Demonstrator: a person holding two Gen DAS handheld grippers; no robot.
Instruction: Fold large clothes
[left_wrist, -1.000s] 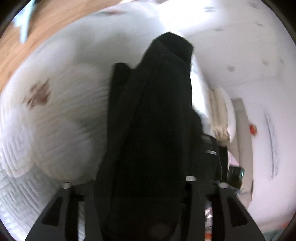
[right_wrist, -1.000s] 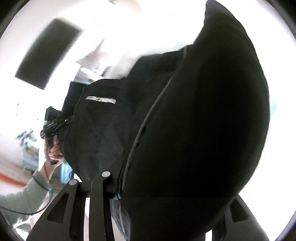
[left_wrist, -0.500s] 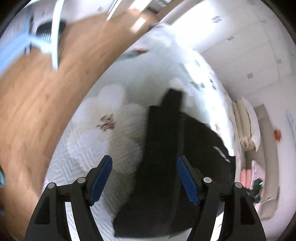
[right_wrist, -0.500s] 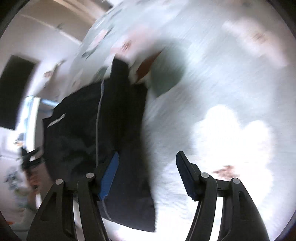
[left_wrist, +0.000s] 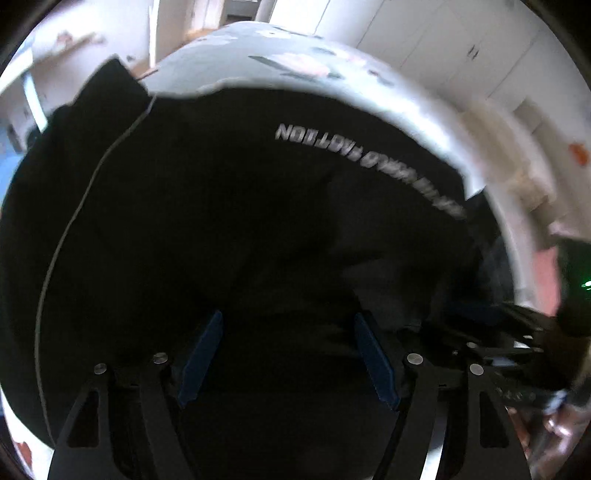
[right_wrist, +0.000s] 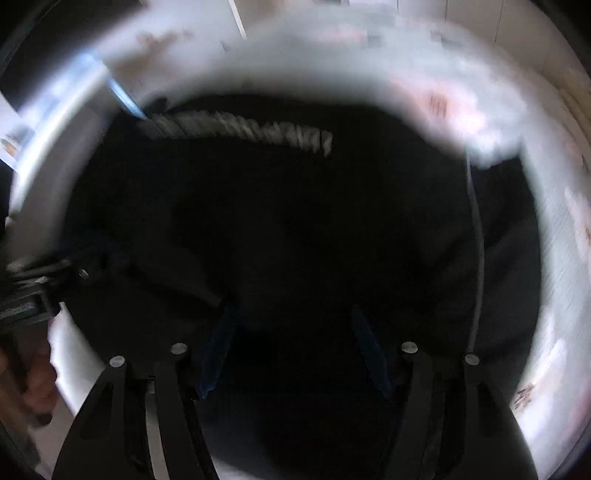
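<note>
My left gripper (left_wrist: 288, 354) had black skeletal finger arms with triangular cutouts, silver round screws (left_wrist: 414, 358) at the joints and blue ribbed pads (left_wrist: 201, 352). My right gripper (right_wrist: 293, 349) looked the same, its pads (right_wrist: 369, 349) darker in shadow. Bare skin (right_wrist: 37, 387) showed on my hand.

Left gripper (left_wrist: 288, 354): let go, now spread wide above garment (left_wrist: 258, 221).
Right gripper (right_wrist: 291, 350): likewise released.
Garment: dropped onto bed (left_wrist: 369, 74).

Home bedroom — floral quilted bedspread (left_wrist: 317, 70), white wardrobe doors (left_wrist: 436, 40)
</note>
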